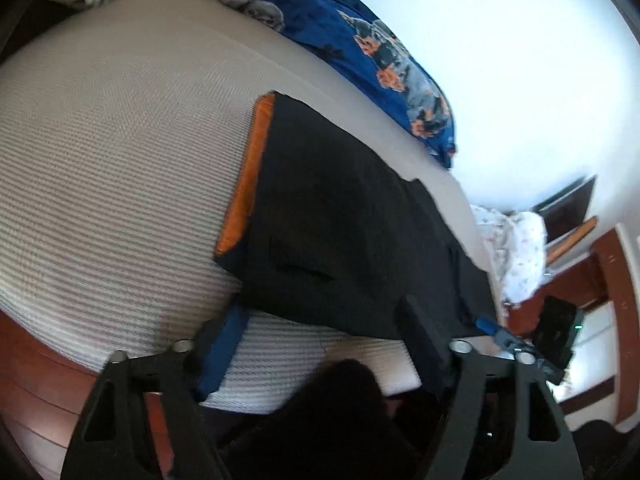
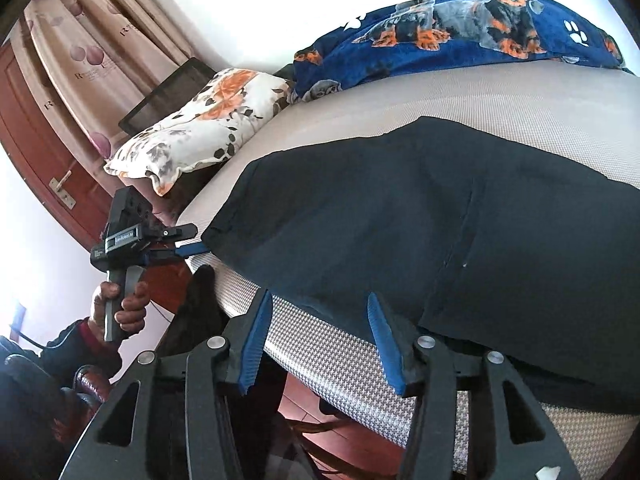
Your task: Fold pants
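Left wrist view looks down across a bed [image 1: 100, 168] with a pale woven cover, and the black pants [image 1: 340, 232] lie spread flat over the middle and right of the frame, an orange lining strip showing along their left edge. At the bottom the left gripper [image 1: 320, 344] has its fingers spread — the near hem of the pants sits just past the tips, with only bare cover between them and nothing pinched. A blue blanket [image 1: 360, 32] printed with dogs is bunched along the top.

Right wrist view shows the same pants [image 2: 420, 216] filling the centre and right, draped over the near bed edge. The right gripper [image 2: 316, 340] at the bottom stands parted too, its blue-lined fingers level with the hem — no cloth between them. At the left edge a hand [image 2: 120, 308] holds the other gripper, its tips at the corner of the pants; from here I cannot tell whether they grip. A flowered pillow [image 2: 200, 128] lies at upper left.
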Demonstrator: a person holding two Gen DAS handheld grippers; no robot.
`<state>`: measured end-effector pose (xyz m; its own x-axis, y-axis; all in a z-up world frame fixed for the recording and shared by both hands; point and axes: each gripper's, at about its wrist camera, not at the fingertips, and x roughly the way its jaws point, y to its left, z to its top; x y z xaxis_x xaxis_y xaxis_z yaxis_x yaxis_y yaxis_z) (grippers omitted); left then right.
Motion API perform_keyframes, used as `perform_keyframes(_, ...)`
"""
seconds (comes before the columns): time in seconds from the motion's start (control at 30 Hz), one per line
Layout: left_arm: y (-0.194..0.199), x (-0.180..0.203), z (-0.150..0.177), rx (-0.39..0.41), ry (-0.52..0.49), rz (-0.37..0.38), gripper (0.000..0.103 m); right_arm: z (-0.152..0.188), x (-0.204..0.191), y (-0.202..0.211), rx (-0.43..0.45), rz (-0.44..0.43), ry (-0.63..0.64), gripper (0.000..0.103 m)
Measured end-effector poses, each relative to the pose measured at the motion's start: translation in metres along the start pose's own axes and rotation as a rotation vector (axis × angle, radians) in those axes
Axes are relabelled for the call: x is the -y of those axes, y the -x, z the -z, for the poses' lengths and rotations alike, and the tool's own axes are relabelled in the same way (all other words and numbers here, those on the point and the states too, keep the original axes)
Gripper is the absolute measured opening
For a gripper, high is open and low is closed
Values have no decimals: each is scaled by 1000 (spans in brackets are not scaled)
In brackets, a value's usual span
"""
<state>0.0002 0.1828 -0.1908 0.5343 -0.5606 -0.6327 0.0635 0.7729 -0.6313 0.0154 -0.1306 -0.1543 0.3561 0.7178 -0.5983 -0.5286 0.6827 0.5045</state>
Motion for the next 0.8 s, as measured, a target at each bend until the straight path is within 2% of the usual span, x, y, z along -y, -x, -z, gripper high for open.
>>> perform_keyframes(0.03,-1,-2,-1,11,6,-29,42,0,0,-1,1,0,-5,50)
perform_keyframes(0.13,-2,-13,-2,32,49,-44,25,1,1,-3,-2,2,-16,50)
perform_keyframes(0.27,-1,2,-9,74,-18,-109,12,2,2,-4,1,3,-15,50)
perform_keyframes(0.43,5,27,-25,167,-124,-159,10,2,3,-10,3,6,-20,50)
perform_keyframes(0.5,1,24,-29,173,-138,-178,10,2,2,-10,4,3,-22,51)
perform_keyframes(0.6,-11,-2,-23,145,-90,-200,10,4,5,-14,-3,4,-29,51)
perform_keyframes(0.67,-12,-14,-17,146,-57,-168,10,6,7,-16,-11,7,-40,52)
perform_keyframes(0.8,-11,-13,-15,161,-68,-168,14,5,10,-19,-16,1,-51,53)
